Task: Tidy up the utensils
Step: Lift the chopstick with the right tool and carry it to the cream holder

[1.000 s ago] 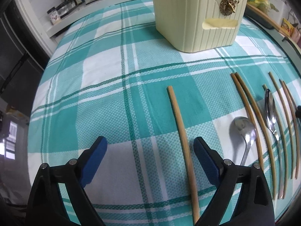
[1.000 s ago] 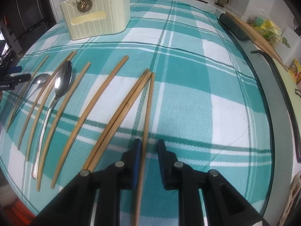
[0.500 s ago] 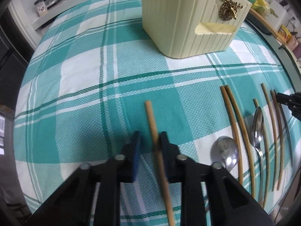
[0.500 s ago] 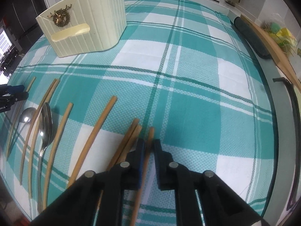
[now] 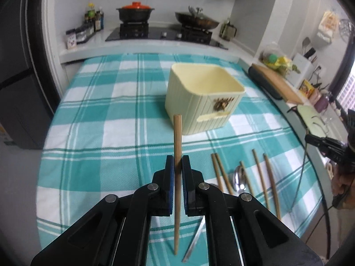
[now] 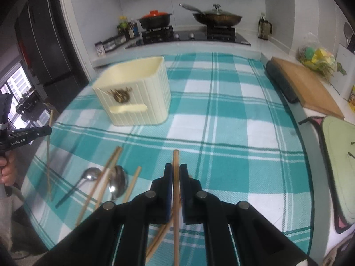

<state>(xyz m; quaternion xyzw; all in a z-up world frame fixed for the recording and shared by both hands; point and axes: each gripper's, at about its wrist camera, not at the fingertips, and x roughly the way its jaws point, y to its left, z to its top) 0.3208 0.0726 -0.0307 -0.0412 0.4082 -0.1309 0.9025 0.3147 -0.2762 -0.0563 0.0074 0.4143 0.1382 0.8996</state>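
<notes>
My left gripper (image 5: pixel 177 163) is shut on a wooden chopstick (image 5: pixel 177 137) and holds it lifted above the checked cloth, its tip pointing toward the cream utensil holder (image 5: pixel 203 97). My right gripper (image 6: pixel 175 173) is shut on another wooden chopstick (image 6: pixel 176 159), also lifted off the cloth. The cream holder (image 6: pixel 135 93) stands open-topped at the middle of the table. Several chopsticks (image 6: pixel 106 173) and two metal spoons (image 6: pixel 117 181) lie on the cloth between the grippers; they also show in the left wrist view (image 5: pixel 264 177).
A teal and white checked cloth (image 6: pixel 233 133) covers the table. A wooden cutting board (image 6: pixel 304 86) and a dark roll (image 6: pixel 280 82) lie at the right edge. A stove with pots (image 5: pixel 164 28) stands on the counter behind. A fridge (image 5: pixel 20 66) stands left.
Both grippers rose from the cloth with their chopsticks and tilted up to face the kitchen. The left gripper closed on its chopstick within the last second.
</notes>
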